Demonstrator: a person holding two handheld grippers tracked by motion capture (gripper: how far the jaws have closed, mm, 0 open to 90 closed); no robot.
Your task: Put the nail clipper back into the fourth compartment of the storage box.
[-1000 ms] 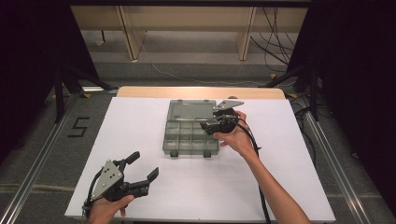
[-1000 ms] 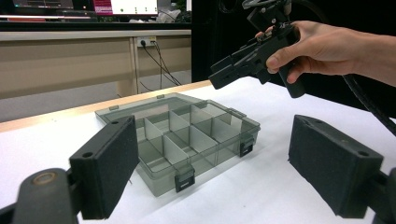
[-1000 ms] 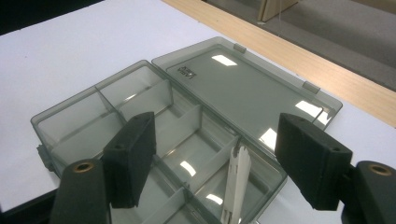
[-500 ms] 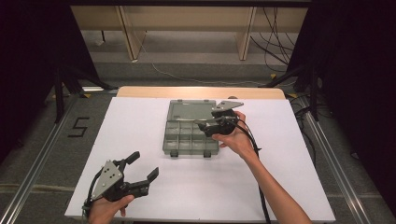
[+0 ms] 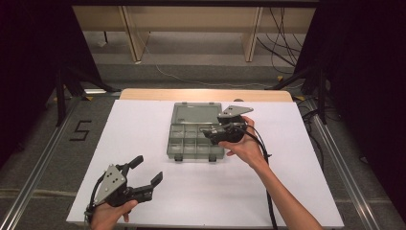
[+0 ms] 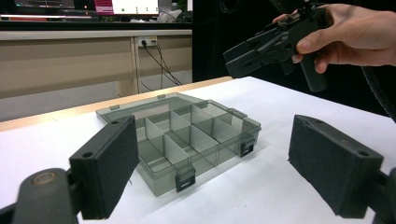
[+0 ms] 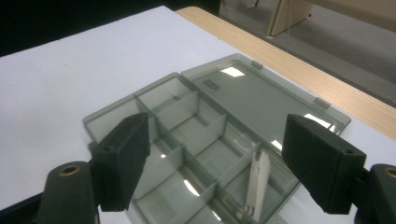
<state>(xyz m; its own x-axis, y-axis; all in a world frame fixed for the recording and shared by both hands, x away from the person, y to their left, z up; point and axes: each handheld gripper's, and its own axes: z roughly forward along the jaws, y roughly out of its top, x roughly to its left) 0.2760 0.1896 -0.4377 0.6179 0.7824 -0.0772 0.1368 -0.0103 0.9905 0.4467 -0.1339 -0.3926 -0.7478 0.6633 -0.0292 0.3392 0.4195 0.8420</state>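
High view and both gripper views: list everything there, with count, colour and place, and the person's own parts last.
Compartment box: one, smoky translucent grey, mid-table, lid open flat toward the far edge, black latches on its near side.
Small white piece: one, white, leaning in a compartment of the box below the right gripper; what it is I cannot tell.
Sheet: one, white, covering most of the table.
Table: one, light wood, bare strip along the far edge.
Number 5 mark: one, black, on the floor left of the table.
Left gripper: one, black, near-left of the sheet, jaws open, nothing between them.
Right gripper: one, black, above the box's right side, jaws just been opening, nothing between them.
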